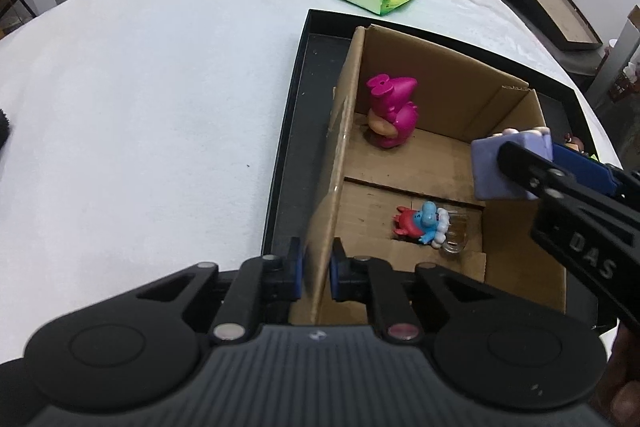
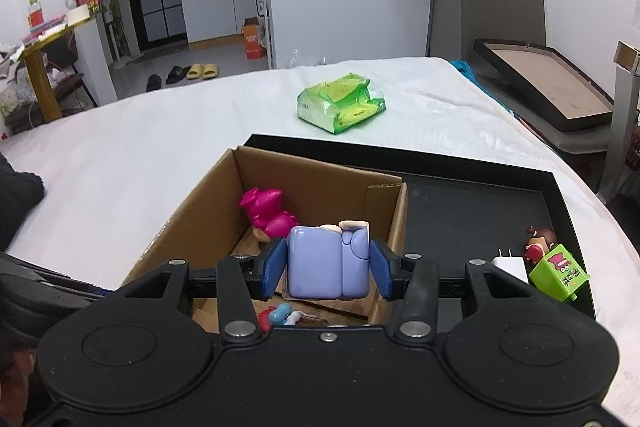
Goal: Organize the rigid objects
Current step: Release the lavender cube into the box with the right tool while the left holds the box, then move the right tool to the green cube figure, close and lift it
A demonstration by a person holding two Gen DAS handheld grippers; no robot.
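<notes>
White cloth covers the tabletop [image 1: 140,87], and on it lies a shallow black tray [image 2: 480,195] with a cardboard box [image 1: 448,67] standing in its left part. The left gripper [image 1: 316,269] pinches the box's near left wall, one blue pad on each side of the cardboard. The right gripper [image 2: 330,267] clamps a lavender block toy [image 2: 326,263] between its pads and holds it above the box's open top. Inside the box, a magenta figure [image 1: 392,111] stands near the far wall, and a small blue-and-red figure [image 1: 420,223] lies nearer (beside something clear I cannot identify). A green toy cube [image 2: 560,273] and a white plug [image 2: 510,265] rest in the tray's right corner. Beyond the tray sits a green packet [image 2: 340,103].
</notes>
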